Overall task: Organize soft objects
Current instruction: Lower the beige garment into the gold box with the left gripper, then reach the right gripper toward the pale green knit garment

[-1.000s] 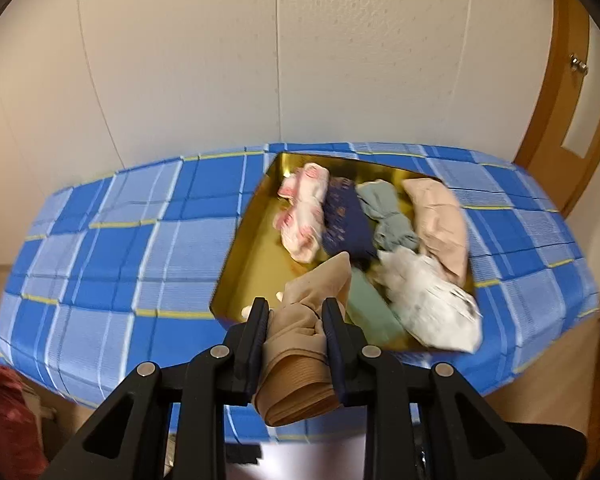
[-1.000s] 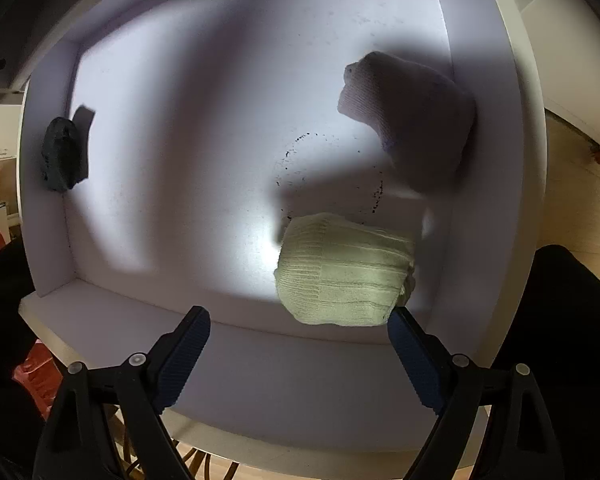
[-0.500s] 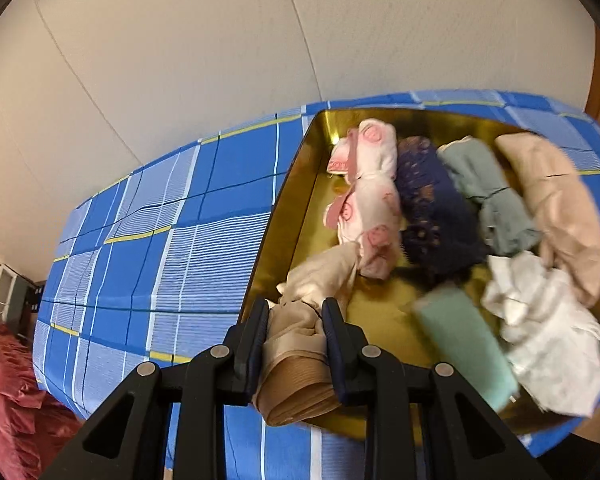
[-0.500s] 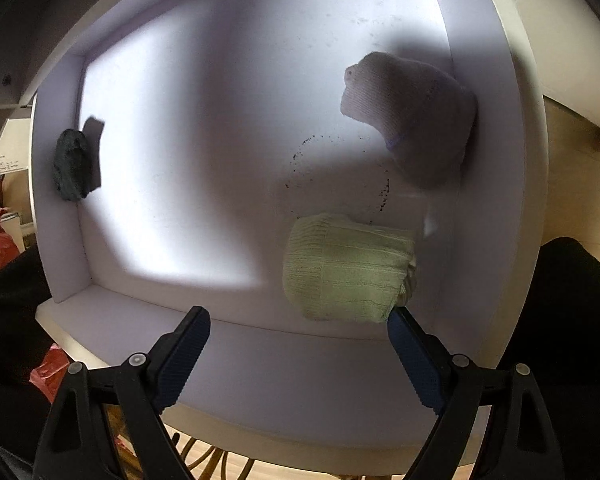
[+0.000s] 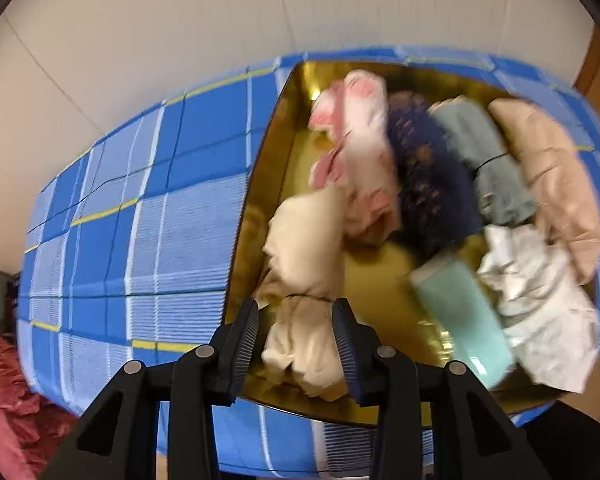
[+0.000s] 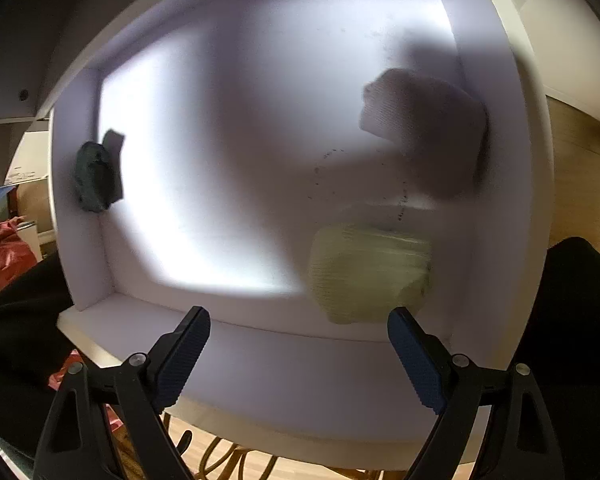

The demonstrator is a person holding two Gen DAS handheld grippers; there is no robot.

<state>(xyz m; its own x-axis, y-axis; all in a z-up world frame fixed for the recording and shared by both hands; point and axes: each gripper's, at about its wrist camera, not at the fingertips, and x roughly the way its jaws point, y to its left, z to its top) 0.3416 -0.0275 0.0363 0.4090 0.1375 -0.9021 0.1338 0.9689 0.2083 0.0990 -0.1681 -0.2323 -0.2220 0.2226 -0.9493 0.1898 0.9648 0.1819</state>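
Note:
A beige stocking bundle lies in the left front of the gold tray, its near end between the fingers of my left gripper. The jaws are opening, and a thin gap shows beside the left pad. The tray also holds pink-and-white, navy, grey-green, tan, white and mint cloth rolls. My right gripper stands wide open over the front edge of a white drawer. That drawer holds a pale green sock roll, a whitish roll and a dark roll.
The tray rests on a blue plaid cloth over a table against a pale wall. Red fabric lies low at the left. A wooden door frame is at the far right. Dark clothing of a person flanks the drawer.
My left gripper came down closer over the tray with the beige bundle, and its jaws have parted from it. The right gripper has stayed open over the drawer.

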